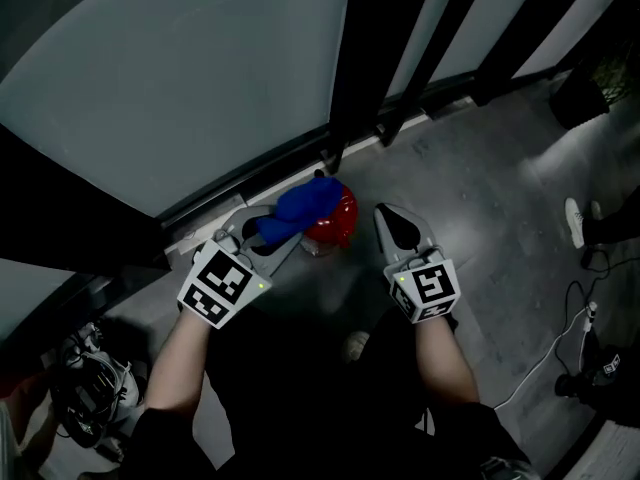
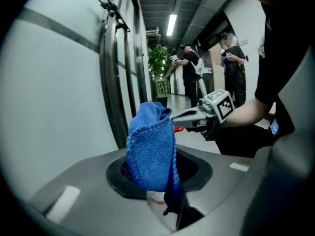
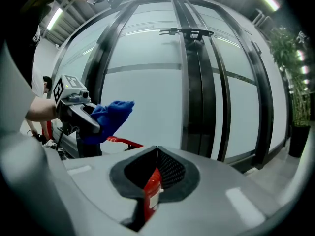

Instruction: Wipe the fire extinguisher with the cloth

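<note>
1. On the grey floor (image 1: 480, 188), at foot of frosted glass wall (image 1: 170, 78) w/ dark frame posts: red fire extinguisher (image 1: 340, 226), standing, seen from above.
2. Over its top-left part: blue cloth (image 1: 303, 204); touching the red body or only above it, not possible to tell.
3. Left gripper (image 1: 272, 230): jaws closed tight on the cloth. In left gripper view, cloth bunched and sticking up btw. the pads, a bit of label visible under it.
4. Right gripper (image 1: 385, 211): jaws brought together to a point, nothing held. Placed just beside the extinguisher, on its right; contact unclear.
5. In right gripper view: only thin slit btw. the jaws, red body w/ white label seen through it.
6. Background, left gripper view: corridor, two persons (image 2: 189, 73) standing, green plant (image 2: 158, 65).
7. Head view, right edge: white cable (image 1: 560, 333) on floor.
</note>
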A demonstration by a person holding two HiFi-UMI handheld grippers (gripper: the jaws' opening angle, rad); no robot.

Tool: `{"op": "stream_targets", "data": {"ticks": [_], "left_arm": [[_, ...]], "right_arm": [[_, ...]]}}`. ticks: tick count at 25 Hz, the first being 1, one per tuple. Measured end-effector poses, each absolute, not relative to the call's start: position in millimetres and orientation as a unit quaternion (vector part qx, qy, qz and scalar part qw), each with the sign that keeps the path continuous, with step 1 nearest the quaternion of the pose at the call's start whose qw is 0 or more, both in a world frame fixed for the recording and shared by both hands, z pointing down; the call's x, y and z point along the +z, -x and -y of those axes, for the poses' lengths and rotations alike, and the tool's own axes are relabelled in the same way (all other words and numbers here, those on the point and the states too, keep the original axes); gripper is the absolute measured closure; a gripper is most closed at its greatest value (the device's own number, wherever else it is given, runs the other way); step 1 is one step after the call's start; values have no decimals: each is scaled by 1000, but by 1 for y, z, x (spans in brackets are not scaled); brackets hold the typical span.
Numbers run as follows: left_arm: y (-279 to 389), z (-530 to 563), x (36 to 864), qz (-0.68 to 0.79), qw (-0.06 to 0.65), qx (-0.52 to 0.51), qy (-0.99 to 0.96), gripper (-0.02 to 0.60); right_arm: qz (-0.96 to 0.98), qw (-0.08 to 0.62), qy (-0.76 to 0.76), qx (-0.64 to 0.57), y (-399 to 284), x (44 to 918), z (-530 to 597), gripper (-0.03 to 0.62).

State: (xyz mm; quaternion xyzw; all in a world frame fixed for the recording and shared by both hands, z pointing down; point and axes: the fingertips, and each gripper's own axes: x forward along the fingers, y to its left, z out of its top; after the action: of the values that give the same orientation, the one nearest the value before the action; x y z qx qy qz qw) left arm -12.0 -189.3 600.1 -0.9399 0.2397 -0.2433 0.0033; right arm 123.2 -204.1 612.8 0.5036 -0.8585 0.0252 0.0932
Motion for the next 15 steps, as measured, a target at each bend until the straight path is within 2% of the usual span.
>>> {"op": "stream_targets", "data": {"ticks": [4,9,15], "left_arm": [[36,222,630,-262,-31,-292,919,460],[21,232,678,-207,-121,-320,917,460],[22,245,697,-202,-179,-316,909,460]], "right_arm": [[851,90,-516,43,-129,614,206,591],[848,67,-520,81,-136,614,203,591],[850,63,-513,101,-140,615,194,591]]}}
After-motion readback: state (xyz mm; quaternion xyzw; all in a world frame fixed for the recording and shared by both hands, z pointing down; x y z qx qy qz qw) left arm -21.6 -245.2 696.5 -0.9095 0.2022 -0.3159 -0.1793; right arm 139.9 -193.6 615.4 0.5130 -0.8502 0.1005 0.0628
